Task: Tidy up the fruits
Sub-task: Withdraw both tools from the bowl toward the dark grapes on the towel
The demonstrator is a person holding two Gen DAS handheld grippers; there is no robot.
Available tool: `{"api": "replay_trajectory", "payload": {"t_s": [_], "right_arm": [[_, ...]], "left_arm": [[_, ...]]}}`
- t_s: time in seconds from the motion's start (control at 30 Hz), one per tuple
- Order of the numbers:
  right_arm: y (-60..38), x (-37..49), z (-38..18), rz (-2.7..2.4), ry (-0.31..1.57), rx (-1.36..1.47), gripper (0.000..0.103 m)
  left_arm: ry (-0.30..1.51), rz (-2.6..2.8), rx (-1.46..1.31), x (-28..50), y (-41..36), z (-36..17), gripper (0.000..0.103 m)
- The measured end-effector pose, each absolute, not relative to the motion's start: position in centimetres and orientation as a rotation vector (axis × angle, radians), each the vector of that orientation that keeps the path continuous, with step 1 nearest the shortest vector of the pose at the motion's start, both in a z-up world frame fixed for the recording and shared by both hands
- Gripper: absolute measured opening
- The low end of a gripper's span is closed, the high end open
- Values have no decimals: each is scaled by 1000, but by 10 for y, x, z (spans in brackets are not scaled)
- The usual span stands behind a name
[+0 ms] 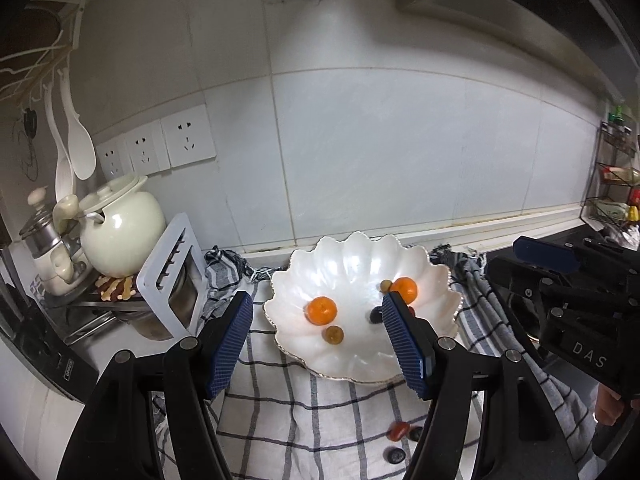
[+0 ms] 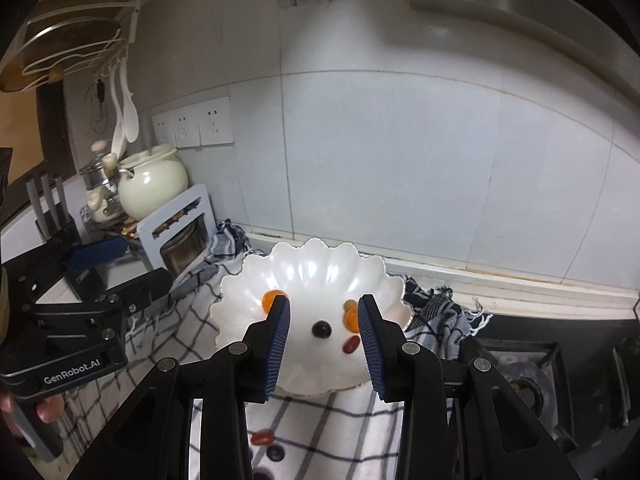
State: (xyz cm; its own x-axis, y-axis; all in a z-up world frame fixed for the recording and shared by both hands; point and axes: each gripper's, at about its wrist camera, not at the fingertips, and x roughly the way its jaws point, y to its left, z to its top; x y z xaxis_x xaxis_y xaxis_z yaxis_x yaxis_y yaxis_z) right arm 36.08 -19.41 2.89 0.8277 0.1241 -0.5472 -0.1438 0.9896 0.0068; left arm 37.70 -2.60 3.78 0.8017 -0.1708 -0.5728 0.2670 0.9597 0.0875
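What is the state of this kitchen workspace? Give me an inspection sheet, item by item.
Surface: checked cloth spread over the counter, next to a gas hob.
Job's things: shell-shaped white dish holds two oranges, a dark grape, a red fruit and small brownish ones; a red fruit and dark grapes lie on the cloth.
Clutter: cream pot, white rack, knife block.
Grippers: left tongs open, empty; right tongs open, empty, both short of the dish.
Cables: nothing seen.
Surroundings: tiled wall, sockets, hanging spoons, spice shelf.
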Motion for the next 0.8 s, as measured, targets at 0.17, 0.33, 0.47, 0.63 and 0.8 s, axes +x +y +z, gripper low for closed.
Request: {"api": "replay_trajectory", "payload": {"t_s": [0.17,0.33,0.47,0.63,0.8], "right_arm": [[-189,339,30,134,558,-36,37],[-184,320,26,119,544,-45,42],[-177,304,22,102,524,-61,43],[-170,289,18,113,510,-61,43],[-166,275,12,117,503,-55,48]], "left_arm": [[593,-258,166,361,-19,36,67],[581,-281,178,342,-12,34,67],[581,-295,193,329,-6,30,67],[579,-325,218,316,-4,24,67],[578,-359,230,306,-2,17,67]]}}
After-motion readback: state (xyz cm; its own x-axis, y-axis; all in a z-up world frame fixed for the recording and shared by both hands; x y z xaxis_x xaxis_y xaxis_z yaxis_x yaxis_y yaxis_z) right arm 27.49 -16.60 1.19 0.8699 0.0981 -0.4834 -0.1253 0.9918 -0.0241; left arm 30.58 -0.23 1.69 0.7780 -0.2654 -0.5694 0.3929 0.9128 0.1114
